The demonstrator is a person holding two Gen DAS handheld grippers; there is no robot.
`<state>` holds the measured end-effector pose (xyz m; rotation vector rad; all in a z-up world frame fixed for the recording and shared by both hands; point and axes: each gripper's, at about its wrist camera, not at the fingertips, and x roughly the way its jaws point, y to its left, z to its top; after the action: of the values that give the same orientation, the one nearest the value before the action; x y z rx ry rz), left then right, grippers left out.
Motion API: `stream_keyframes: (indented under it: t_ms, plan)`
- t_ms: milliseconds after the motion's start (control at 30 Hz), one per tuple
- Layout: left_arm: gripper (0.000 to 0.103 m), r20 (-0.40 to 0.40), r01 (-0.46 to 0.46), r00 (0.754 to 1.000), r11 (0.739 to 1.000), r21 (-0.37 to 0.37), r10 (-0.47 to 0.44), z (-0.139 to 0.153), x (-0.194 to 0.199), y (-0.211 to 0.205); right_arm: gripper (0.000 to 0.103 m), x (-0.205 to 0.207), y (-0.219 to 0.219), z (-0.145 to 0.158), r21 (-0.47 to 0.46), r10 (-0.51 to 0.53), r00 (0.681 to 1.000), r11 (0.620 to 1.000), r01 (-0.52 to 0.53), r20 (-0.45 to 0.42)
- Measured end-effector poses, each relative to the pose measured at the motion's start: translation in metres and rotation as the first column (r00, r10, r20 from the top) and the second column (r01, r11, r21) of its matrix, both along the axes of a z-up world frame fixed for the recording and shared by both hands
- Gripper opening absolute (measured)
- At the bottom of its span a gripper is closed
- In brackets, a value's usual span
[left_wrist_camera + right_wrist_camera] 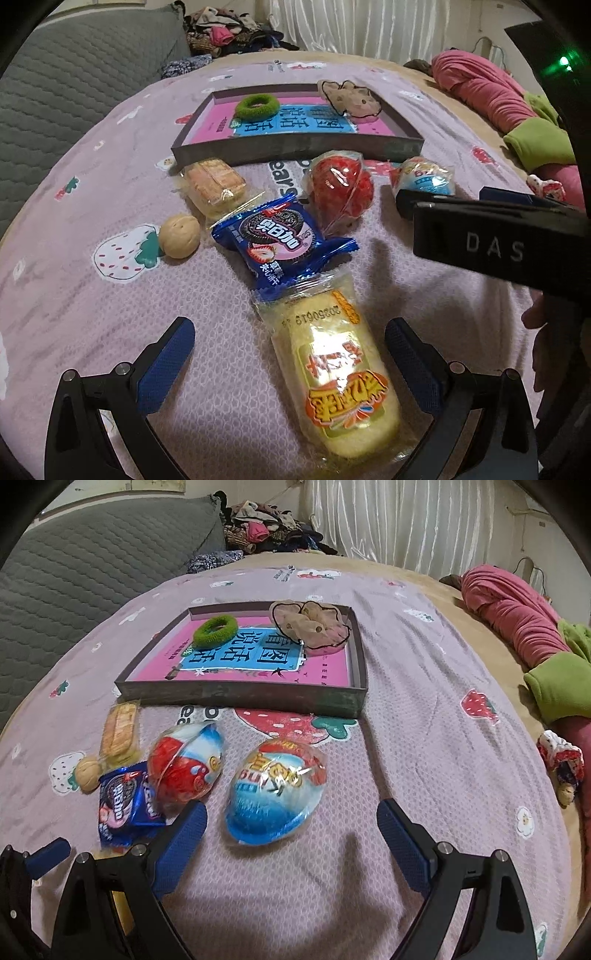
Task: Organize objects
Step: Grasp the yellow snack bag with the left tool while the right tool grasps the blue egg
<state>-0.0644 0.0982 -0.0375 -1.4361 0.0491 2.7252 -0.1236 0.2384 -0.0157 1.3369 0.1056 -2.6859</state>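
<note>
Two open tools hovered over snacks strewn on a pink strawberry-print bed. Nearest, the left tool (290,338) stood spread wide, gripping nothing, its blue fingers either side of a long yellow cake packet (340,373) without touching it; the soft cake inside would likely squash, so a gentle hold across the middle looked wisest. The right tool (291,823) was likewise spread and empty, its fingers flanking the near end of a blue-and-white egg-shaped treat (275,792) wrapped in glossy film, probably light, rigid and slippery, best pinched across its widest part. Just beyond lay a blue biscuit packet (282,240), crinkly and light, overlapping the cake packet's far end, with a walnut (180,235) beside it, then a red-and-white egg treat (186,762) and a clear-wrapped wafer cake (215,184). Farthest, toward the bed's middle, sat a shallow grey box (240,698) already holding a green hair tie (215,629) and a beige scrunchie (310,629).
</note>
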Motion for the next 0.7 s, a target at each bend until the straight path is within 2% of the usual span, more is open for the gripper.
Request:
stream_keyframes:
  t_ms: [167,267,400,533,600,667,700]
  plan:
    - [0.102,0.005,0.008,1.0,1.0,0.021,-0.008,-0.005,-0.004,-0.001,0.093,-0.012,-0.001,-0.011,0.023,-0.014,1.0,1.0,0.013,0.013]
    - [0.099,0.009,0.014,1.0,0.999,0.041,-0.014,-0.006,-0.006,-0.003,0.089,-0.017,0.001,-0.013,0.005,-0.011,1.0,1.0,0.011,0.008]
    - [0.097,0.018,0.022,1.0,0.998,0.066,-0.024,-0.008,-0.007,-0.004,0.073,-0.021,0.001,-0.016,-0.018,0.008,1.0,1.0,-0.008,0.017]
    - [0.076,0.024,0.04,0.999,0.995,0.094,-0.042,-0.008,-0.006,-0.003,0.057,-0.022,0.0,-0.018,-0.043,0.025,0.999,0.999,-0.024,0.025]
    - [0.069,0.023,0.053,0.998,0.995,0.089,-0.055,-0.006,-0.005,0.0,0.055,-0.022,0.0,-0.019,-0.05,0.026,0.999,0.998,-0.025,0.021]
    - [0.057,0.023,0.062,0.998,0.994,0.091,-0.065,-0.005,-0.003,0.001,0.054,-0.021,0.0,-0.018,-0.055,0.031,0.999,0.998,-0.029,0.019]
    - [0.054,0.024,0.065,0.997,0.993,0.099,-0.068,-0.004,-0.002,0.002,0.054,-0.02,0.0,-0.017,-0.058,0.033,0.999,0.998,-0.032,0.011]
